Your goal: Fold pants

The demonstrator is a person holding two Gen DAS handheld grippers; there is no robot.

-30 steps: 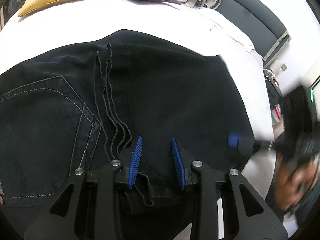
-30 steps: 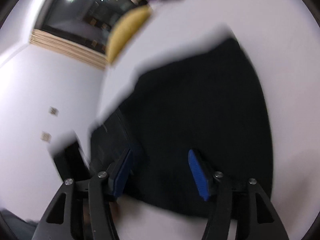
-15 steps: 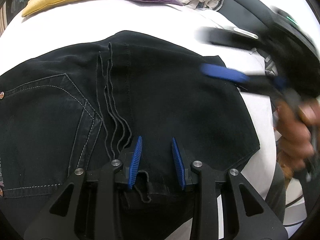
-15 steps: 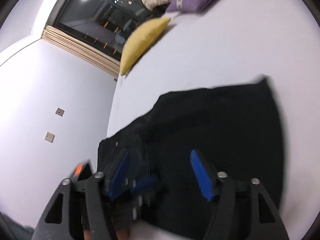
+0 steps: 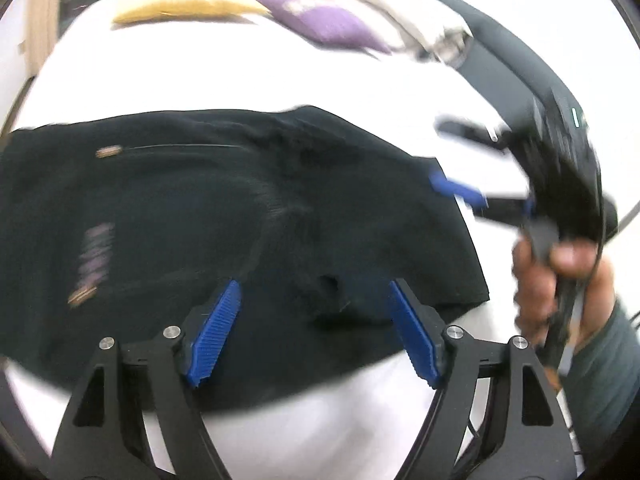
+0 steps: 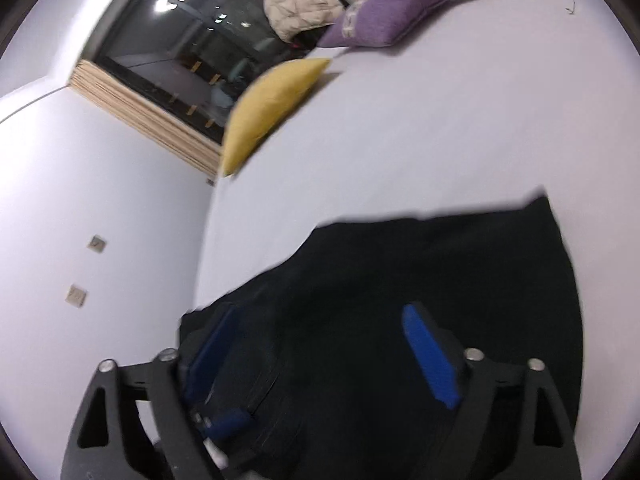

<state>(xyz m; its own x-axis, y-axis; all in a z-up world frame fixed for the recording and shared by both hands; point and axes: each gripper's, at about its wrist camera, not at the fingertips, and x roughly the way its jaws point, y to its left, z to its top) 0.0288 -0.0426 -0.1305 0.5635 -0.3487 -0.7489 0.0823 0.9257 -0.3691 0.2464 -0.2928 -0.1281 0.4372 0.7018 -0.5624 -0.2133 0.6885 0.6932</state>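
Black pants [image 5: 240, 220] lie folded into a flat bundle on the white bed; they also show in the right wrist view [image 6: 420, 280]. My left gripper [image 5: 316, 328] is open and empty, its blue pads spread wide just above the near edge of the pants. My right gripper [image 6: 320, 352] is open and empty over the pants. In the left wrist view the right gripper [image 5: 472, 160] hovers at the right edge of the pants, held by a hand [image 5: 560, 280].
A yellow cushion [image 6: 272, 108] and a purple cushion [image 6: 392, 12] lie at the far end of the bed [image 6: 400, 128]. A beige jacket [image 6: 300, 4] sits beyond them. A dark headboard [image 5: 508, 52] runs along the right. A window and white wall are to the left.
My left gripper has opened wide, let go of the pants' edge and drawn back. The right gripper has moved over the right side of the pants.
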